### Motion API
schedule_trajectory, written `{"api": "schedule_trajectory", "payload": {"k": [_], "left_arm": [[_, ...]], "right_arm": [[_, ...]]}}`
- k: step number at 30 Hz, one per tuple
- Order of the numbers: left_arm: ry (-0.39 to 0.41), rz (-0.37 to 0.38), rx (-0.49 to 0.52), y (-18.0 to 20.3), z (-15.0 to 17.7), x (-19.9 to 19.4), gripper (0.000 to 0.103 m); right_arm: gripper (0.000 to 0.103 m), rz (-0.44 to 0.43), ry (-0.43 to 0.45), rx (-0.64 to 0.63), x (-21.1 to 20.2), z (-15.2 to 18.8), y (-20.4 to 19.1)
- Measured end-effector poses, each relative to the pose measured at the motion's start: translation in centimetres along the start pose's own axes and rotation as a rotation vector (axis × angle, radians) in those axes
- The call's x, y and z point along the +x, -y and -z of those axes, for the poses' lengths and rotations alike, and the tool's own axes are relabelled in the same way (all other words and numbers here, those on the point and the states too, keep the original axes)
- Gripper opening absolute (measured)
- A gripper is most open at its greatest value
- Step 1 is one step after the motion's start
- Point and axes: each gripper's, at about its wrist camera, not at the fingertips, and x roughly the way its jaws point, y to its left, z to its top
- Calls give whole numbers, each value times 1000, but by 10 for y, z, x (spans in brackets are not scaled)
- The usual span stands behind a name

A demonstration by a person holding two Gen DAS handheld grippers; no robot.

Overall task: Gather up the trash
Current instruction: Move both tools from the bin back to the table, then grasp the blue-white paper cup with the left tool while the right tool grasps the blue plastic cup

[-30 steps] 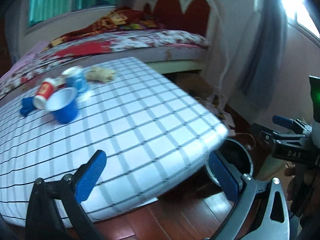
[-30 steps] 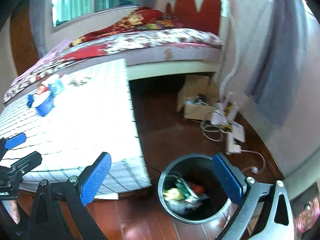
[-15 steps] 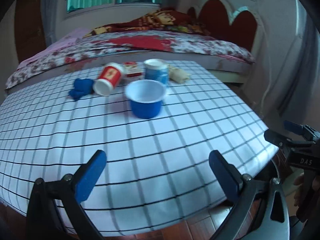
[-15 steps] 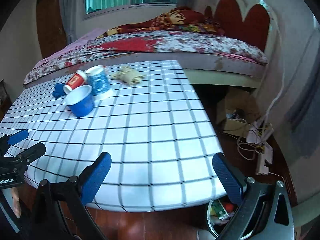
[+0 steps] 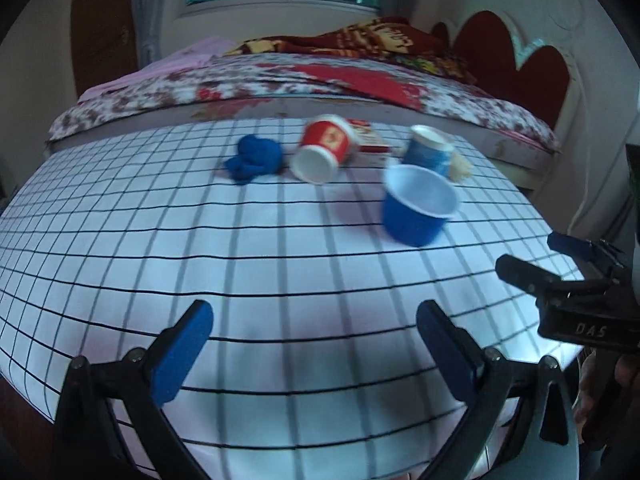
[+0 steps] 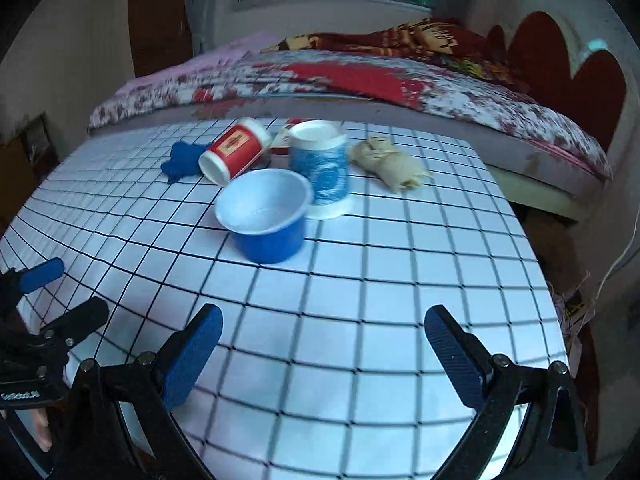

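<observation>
Trash lies on the far part of a checked table [image 5: 280,280]: a blue bowl-shaped cup [image 5: 418,208] [image 6: 266,216], a red cup on its side [image 5: 326,152] [image 6: 236,150], an upside-down blue-patterned cup [image 5: 428,152] [image 6: 320,168], a crumpled blue wad [image 5: 254,158] [image 6: 182,160], a crumpled beige paper [image 6: 390,164], and a red-and-white pack [image 5: 370,144]. My left gripper [image 5: 314,350] is open and empty above the near table. My right gripper [image 6: 326,354] is open and empty too, and shows in the left wrist view [image 5: 560,276].
A bed [image 5: 320,80] with a flowered cover and a red headboard [image 6: 568,64] stands behind the table. The floor and a box [image 6: 556,236] lie to the table's right. The left gripper shows at the left edge of the right wrist view [image 6: 44,300].
Both views have swung left from the floor and the trash bin to the table top. The trash now lies closer ahead. Both grippers stay open and empty.
</observation>
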Motion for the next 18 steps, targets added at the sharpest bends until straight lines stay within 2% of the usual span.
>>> {"api": "schedule_trajectory", "payload": {"k": [2, 5, 11, 15, 16, 17, 18], "left_arm": [[4, -39, -6, -11, -2, 4, 101], [8, -54, -25, -25, -6, 8, 101], [11, -59, -31, -38, -17, 18, 94], [10, -62, -22, -42, -28, 28, 93], [8, -59, -22, -43, -29, 29, 93], [5, -55, -22, -42, -30, 31, 93], [3, -48, -20, -39, -32, 35, 93]], "right_arm": [[102, -18, 5, -11, 10, -9, -12], [101, -37, -7, -18, 28, -22, -25], [101, -25, -28, 10, 61, -43, -38], [101, 29, -47, 13, 80, -51, -42], [96, 31, -47, 24, 83, -51, -40], [84, 24, -50, 36, 85, -51, -37], [76, 12, -53, 42, 85, -50, -34]]}}
